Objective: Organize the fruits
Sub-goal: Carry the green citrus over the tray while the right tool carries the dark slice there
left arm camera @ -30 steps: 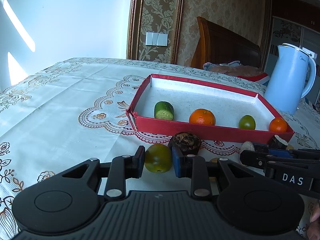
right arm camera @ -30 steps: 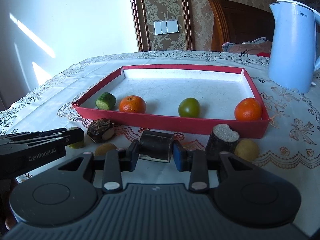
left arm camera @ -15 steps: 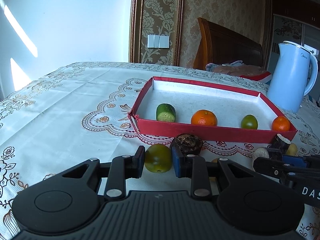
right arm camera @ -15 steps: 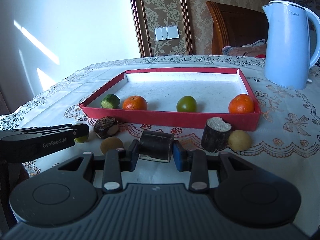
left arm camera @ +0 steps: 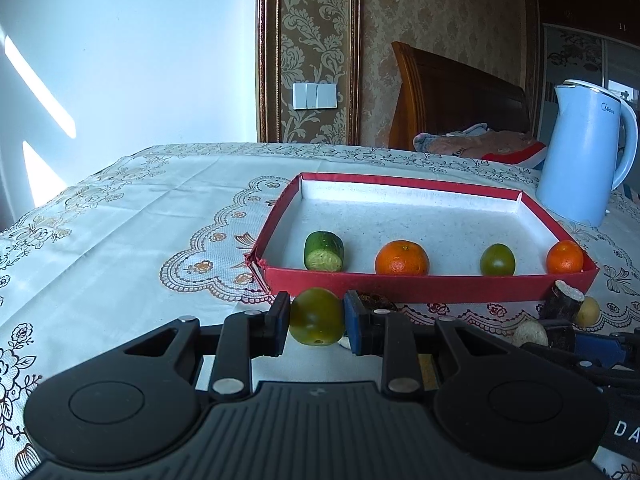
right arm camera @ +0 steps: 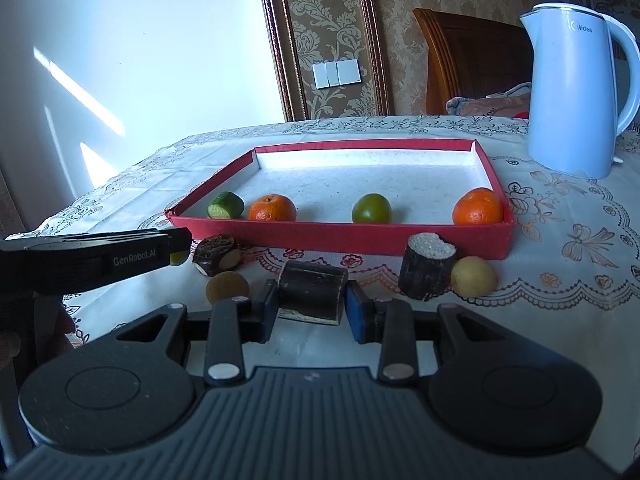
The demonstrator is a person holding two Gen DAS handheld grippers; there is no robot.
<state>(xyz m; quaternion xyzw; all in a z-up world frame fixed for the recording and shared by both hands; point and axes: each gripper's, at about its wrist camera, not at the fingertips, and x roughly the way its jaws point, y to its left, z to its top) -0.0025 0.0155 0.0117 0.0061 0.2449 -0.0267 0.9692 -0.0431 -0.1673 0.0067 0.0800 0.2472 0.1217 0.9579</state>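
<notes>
My left gripper [left arm camera: 316, 318] is shut on a green round fruit [left arm camera: 317, 317] and holds it above the tablecloth, in front of the red tray [left arm camera: 424, 282]. My right gripper [right arm camera: 312, 302] is shut on a dark sugarcane piece [right arm camera: 313, 297], also lifted, in front of the tray [right arm camera: 344, 236]. In the tray lie a cucumber piece [left arm camera: 324, 251], two oranges [left arm camera: 402, 258] [left arm camera: 565, 257] and a green fruit [left arm camera: 497, 259]. On the cloth remain a dark cut piece [right arm camera: 217, 254], a brown round fruit [right arm camera: 227, 287], an upright sugarcane piece [right arm camera: 426, 265] and a yellow round fruit [right arm camera: 473, 276].
A light blue kettle [right arm camera: 576, 92] stands at the back right, beside the tray's far corner. A wooden chair [left arm camera: 456, 108] with clothes on it stands behind the table. The embroidered tablecloth [left arm camera: 120, 220] stretches left of the tray.
Both grippers have risen and pulled back with their loads: the green fruit and the sugarcane piece are lifted off the cloth. The tray's contents have not moved.
</notes>
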